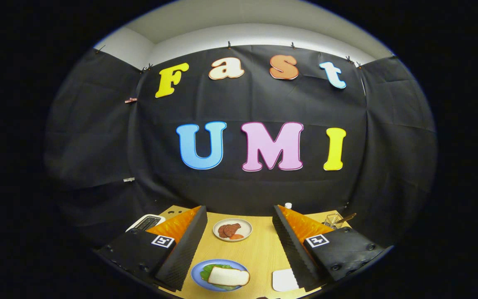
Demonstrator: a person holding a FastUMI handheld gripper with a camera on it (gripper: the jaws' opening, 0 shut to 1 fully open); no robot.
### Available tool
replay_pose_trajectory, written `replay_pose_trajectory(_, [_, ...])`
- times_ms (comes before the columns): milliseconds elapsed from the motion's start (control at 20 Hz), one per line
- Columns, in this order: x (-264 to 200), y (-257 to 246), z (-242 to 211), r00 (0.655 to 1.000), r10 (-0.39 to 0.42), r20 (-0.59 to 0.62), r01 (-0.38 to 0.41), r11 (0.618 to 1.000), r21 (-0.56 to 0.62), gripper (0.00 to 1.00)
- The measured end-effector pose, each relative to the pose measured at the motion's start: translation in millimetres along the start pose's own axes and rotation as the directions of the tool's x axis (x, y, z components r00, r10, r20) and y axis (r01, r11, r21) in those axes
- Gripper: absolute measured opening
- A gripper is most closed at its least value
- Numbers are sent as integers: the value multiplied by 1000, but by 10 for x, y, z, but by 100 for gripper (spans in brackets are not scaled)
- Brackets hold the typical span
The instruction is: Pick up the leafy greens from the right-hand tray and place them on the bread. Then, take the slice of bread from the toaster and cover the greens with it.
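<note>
A blue plate (197, 276) lies on the wooden table between my fingers, close in. On it a slice of white bread (228, 276) rests on top of leafy greens (210, 269), whose edges stick out at the left and below the bread. The white toaster (145, 222) stands beyond my left finger, partly hidden by it; its slots look dark. A white tray (284, 280) lies bare beside my right finger. My gripper (239, 209) hangs above the table, open, with nothing between its fingers.
A beige plate (244, 226) with brown meat pieces and a red slice sits farther ahead between the fingers. A wire basket (333, 220) with a stick in it stands at the far right. A small white cap (288, 205) shows behind the right finger.
</note>
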State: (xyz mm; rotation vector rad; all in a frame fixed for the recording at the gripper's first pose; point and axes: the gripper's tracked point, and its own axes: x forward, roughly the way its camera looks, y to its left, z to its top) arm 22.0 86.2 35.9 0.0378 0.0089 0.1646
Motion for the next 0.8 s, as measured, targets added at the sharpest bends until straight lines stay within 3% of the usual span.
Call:
replay_pose_trajectory(400, [-66,-446,-18,994,-106,-9,106,994,32,98])
replay_pose_trajectory(800, [-90,-598,-105,991,-125,-45,126,992,27,99])
